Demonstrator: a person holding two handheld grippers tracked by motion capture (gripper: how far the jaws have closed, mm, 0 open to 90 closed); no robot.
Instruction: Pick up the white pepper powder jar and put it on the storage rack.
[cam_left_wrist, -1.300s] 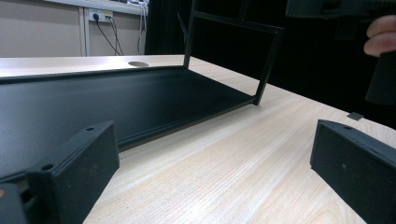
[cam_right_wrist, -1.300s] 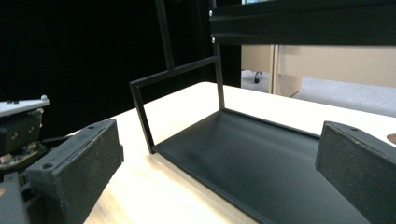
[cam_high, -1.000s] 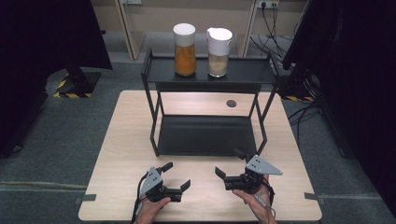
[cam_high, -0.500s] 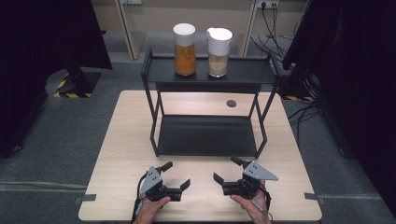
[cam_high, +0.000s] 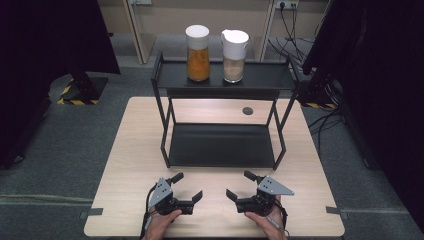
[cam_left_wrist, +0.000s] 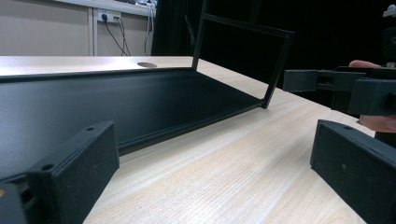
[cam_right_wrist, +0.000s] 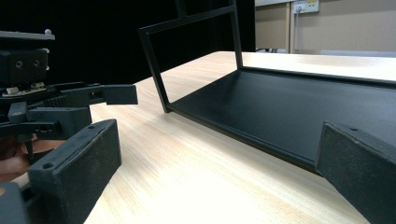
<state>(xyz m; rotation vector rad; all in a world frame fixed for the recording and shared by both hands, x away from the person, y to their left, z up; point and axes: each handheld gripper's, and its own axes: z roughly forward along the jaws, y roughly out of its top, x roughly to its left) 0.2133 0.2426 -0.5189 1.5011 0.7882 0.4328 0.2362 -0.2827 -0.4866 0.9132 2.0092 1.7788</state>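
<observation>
- High view has both claws parked at the near edge of the table (cam_high: 125, 150), left gripper (cam_high: 186, 191) and right gripper (cam_high: 239, 187) facing each other, jaws spread wide on both and gripping nothing.
- Biggest risk imo: the black two-tier rack (cam_high: 220, 145) stands right ahead of both claws, so a straight reach could clip its thin frame legs or top shelf edge and shake the jars.
- Orange-filled jar (cam_high: 197, 54) and white-lidded pitcher (cam_high: 234, 50) sit just beside each other on the top shelf, well ahead of and above both claws. Wide jaws going for one could easily knock the other.
- Left gripper view shows the rack's bottom shelf (cam_left_wrist: 116, 102) just ahead of its jaws, empty.
</observation>
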